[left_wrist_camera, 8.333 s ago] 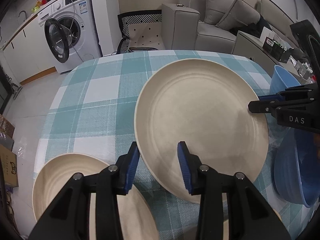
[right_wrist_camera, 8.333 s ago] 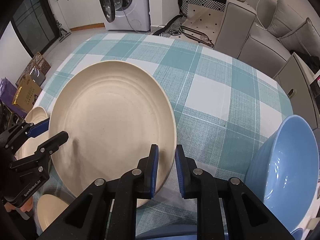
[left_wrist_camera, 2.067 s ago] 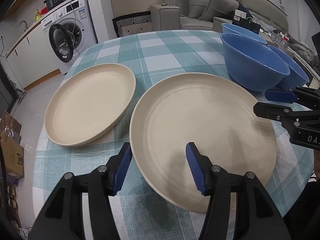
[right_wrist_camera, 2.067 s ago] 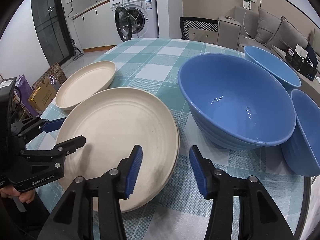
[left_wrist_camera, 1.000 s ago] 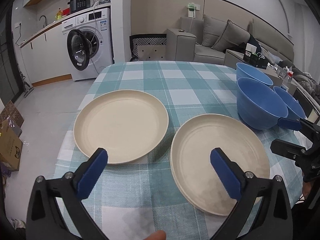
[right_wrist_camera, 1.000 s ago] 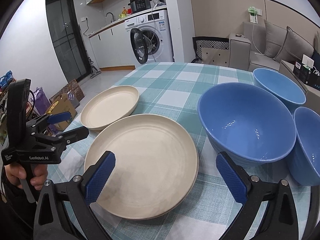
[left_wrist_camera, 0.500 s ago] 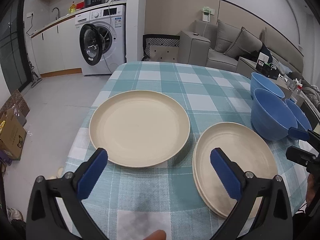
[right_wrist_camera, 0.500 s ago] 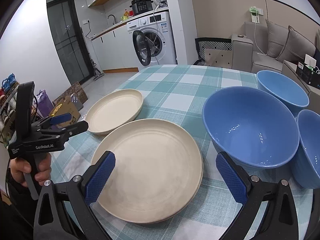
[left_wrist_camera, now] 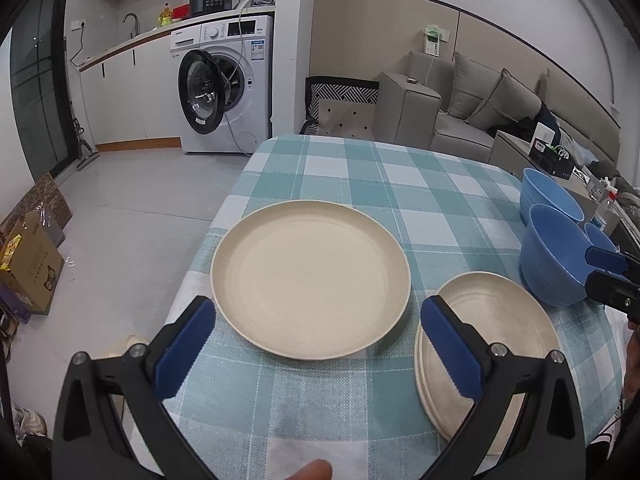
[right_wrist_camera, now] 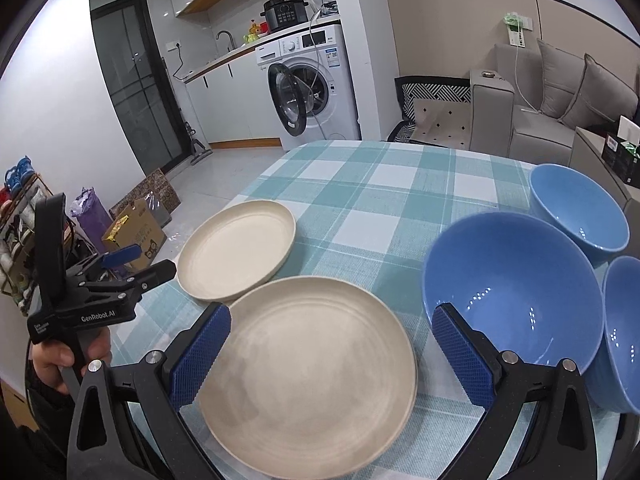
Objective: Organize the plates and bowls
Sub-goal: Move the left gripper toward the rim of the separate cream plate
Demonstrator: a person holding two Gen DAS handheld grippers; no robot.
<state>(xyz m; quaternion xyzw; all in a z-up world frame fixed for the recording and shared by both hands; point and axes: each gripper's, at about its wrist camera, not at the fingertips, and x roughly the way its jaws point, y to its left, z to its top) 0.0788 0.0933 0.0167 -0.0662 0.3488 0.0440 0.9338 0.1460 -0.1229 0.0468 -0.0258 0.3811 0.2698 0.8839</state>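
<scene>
On tablecloth (left_wrist_camera: 360,184): plates (right_wrist_camera: 308,368) flat, face-up

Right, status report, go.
Left gripper and right gripper open, empty. Plate stack beside single plate; three bowls unstacked. Nothing in the way.

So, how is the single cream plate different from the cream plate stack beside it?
The single plate lies alone, farther out on the table; the plate stack shows several rims and sits at the near edge, next to the blue bowls. Both are cream, round, upright and ungripped.
</scene>
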